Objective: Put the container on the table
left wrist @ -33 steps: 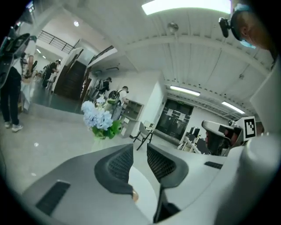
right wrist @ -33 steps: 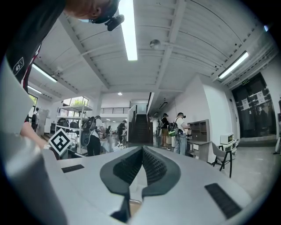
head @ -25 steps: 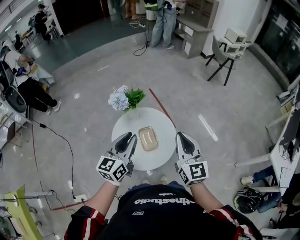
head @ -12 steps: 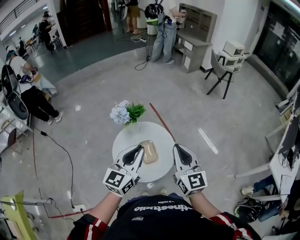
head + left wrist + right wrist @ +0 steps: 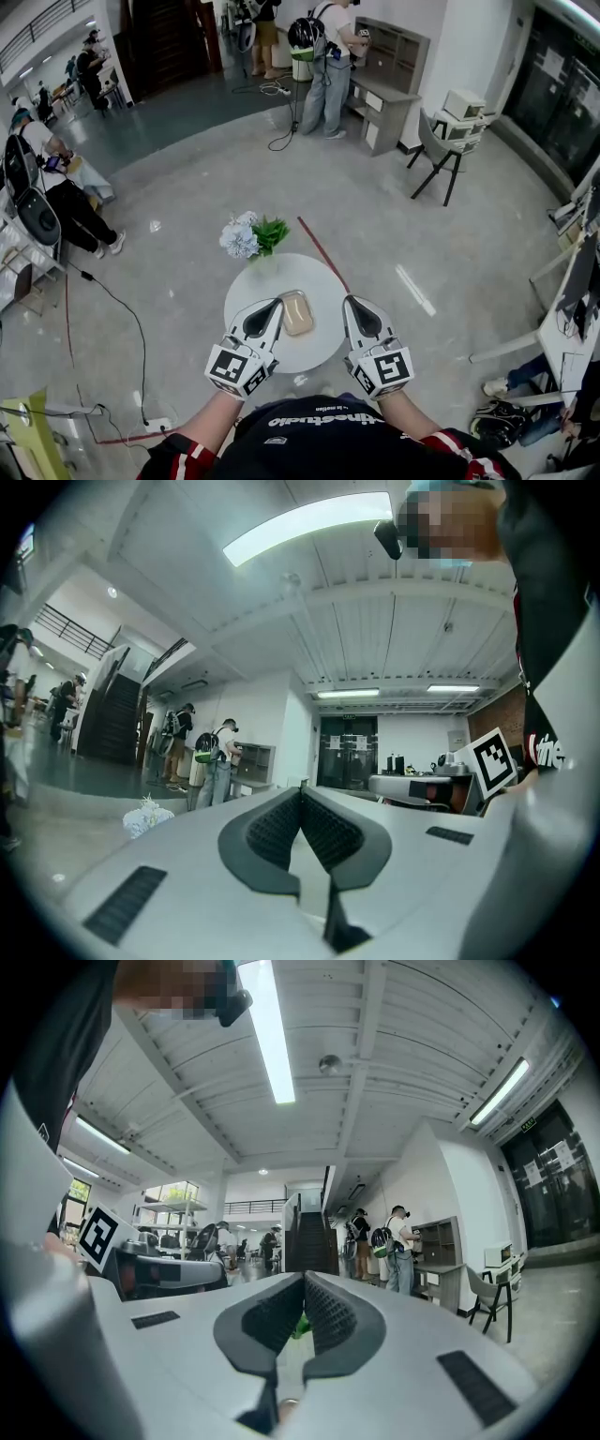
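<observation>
Down below the head camera, a pale beige rectangular container with rounded corners [image 5: 298,312] lies flat on the small round white table [image 5: 309,277], roughly at its middle and free of both tools. The left gripper [image 5: 277,303] and the right gripper [image 5: 346,300] are held on either side of it. The left tip overlaps or sits just beside the container's left edge from this angle, and whether they touch cannot be told. The right tip is a little apart from it. Their bodies and marker cubes cover the table's near rim, and the person's dark shirt hides whatever stands below that. What the container holds is too small to make out. In the left gripper view the ribbed dark pads [image 5: 272,829] are pressed together at the tip with nothing between them. The container is out of sight there, and only a whitish-blue flower bunch [image 5: 146,816] peeks over the left jaw. The right gripper view likewise shows its jaws met at the tip and empty. A sliver of green shows through the gap lower down, probably the leaves of that bunch [image 5: 246,234] at the table's far edge.
</observation>
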